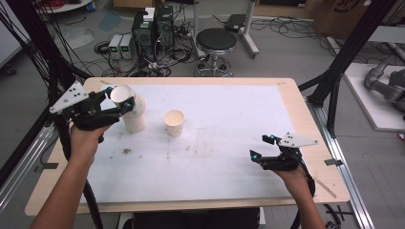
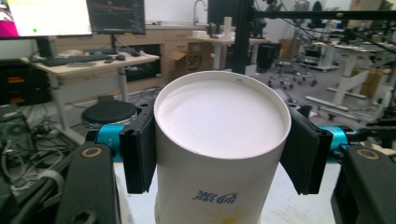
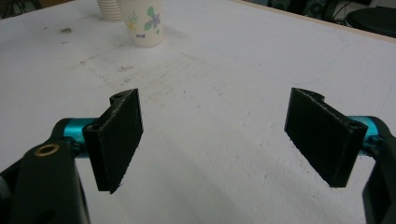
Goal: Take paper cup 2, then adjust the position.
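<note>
**Left gripper pinching top cup at the stack; right gripper idle**

Left side first. My left gripper (image 1: 118, 97) has its jaws pressed against the sides of a paper cup (image 1: 121, 94), just under the rim. In the left gripper view the cup (image 2: 219, 149) sits square between both pads, mouth up and empty. It is the top cup of a stack (image 1: 135, 119) standing at the table's far left. I judge the grip sits high on the wall so that only the top cup comes away and the ones beneath stay put; I cannot tell from these frames whether it is already lifted free or only seated loosely on the stack.

Writing on the held cup: blue characters on the wall near the bottom of the left gripper view, too blurred to read, with a trace of yellow print below.

Centre. A single cup (image 1: 174, 122) stands upright by itself, near the stack but apart from it, open and apparently empty. In the right gripper view this cup (image 3: 142, 21) carries a green-and-purple floral print and a small dark mark beneath it, illegible.

Right. My right gripper (image 1: 261, 147) hovers low over the white table (image 1: 229, 157), jaws spread wide with nothing between them, well apart from both cups. I judge it is parked clear so the left has room to work.
</note>
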### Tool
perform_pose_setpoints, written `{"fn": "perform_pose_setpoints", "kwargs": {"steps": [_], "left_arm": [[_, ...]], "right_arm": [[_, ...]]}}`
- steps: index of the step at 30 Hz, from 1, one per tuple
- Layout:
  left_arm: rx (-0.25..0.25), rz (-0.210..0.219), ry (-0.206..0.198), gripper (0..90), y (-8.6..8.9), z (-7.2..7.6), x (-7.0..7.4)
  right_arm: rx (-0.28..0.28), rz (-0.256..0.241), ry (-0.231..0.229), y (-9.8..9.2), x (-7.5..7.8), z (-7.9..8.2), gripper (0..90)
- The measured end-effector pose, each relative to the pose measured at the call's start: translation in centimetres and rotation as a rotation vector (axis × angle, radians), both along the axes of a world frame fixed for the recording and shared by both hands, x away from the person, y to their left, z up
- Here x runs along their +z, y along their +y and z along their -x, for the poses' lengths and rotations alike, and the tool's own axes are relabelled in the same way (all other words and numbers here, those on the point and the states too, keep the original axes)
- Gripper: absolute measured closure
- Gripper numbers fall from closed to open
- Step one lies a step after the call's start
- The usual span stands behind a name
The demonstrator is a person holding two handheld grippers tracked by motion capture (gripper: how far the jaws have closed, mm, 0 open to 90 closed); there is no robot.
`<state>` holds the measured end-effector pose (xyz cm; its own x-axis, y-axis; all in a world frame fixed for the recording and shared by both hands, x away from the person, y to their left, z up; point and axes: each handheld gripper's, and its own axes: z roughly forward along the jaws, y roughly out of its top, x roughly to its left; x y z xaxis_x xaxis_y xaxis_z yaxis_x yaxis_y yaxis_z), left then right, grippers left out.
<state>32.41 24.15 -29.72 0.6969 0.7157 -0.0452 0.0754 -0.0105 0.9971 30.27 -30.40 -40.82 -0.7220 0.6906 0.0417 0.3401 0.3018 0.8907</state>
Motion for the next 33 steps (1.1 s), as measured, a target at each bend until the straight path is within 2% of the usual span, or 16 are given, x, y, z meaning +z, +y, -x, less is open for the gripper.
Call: {"fn": "perform_pose_setpoints", "kwargs": {"steps": [6, 10, 16, 22, 26, 33], "left_arm": [[-0.060, 0.003, 0.023, 36.4, -1.1, 0.2, -1.4], [-0.080, -0.005, 0.034, 36.5, -1.9, 0.4, -2.3], [-0.110, -0.001, 0.048, 36.5, -2.7, 0.6, -3.2], [-0.156, 0.005, 0.066, 36.4, -3.5, 1.0, -4.1], [-0.197, 0.011, 0.084, 36.4, -4.4, 1.3, -5.3], [-0.284, -0.007, 0.099, 36.4, -6.8, 2.1, -6.5]], "right_arm": [[-0.002, -0.010, 0.001, -0.2, 0.0, -0.2, 19.8], [0.001, 0.003, 0.012, -0.2, -0.2, -0.3, 19.8], [0.013, -0.004, 0.000, -0.1, 0.1, -0.1, 19.8], [0.060, -0.007, 0.022, 0.7, 0.2, 0.1, 19.8], [0.085, -0.012, 0.024, 1.2, 0.3, 0.3, 19.7], [0.151, -0.009, 0.002, 2.7, 1.2, 0.8, 19.7]]}}
